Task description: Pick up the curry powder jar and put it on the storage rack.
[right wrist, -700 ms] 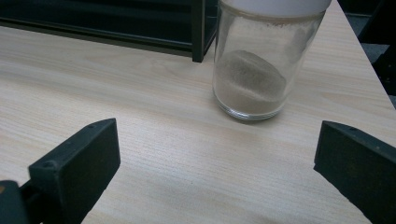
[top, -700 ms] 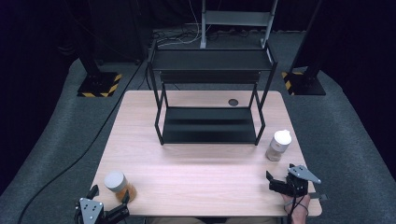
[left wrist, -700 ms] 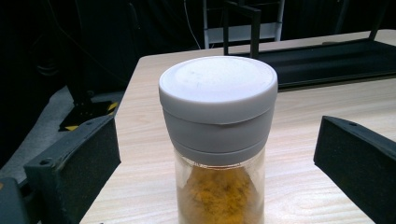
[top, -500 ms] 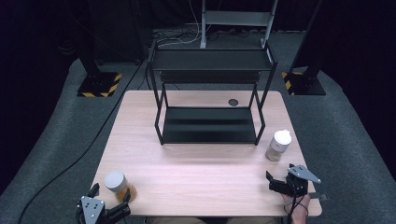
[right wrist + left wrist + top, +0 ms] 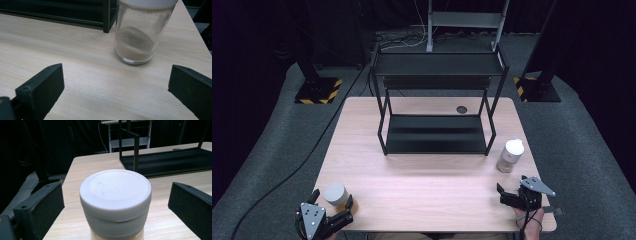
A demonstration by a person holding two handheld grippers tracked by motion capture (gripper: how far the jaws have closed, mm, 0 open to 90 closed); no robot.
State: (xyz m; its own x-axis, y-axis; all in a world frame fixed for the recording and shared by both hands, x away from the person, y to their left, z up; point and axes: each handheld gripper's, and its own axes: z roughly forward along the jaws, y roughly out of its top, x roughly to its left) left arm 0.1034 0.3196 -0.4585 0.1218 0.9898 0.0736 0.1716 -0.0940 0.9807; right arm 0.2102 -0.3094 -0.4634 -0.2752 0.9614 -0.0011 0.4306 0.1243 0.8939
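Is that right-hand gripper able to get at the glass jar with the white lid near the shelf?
Probably yes. The right gripper stands open on the table, and the glass jar stands just ahead of it with only bare wood between. The black shelf stands beside the jar, not in the way.

A light wood desk stands on grey carpet in a dark room, lit from above while the surroundings fall into blackness. A black metal rack with 2 shelves sits on the far half of the desk, near a small round dark grommet. Beyond it stands a grey metal stand. 2 black bases with yellow-and-black hazard stripes flank the desk, and a black cable trails across the carpet.
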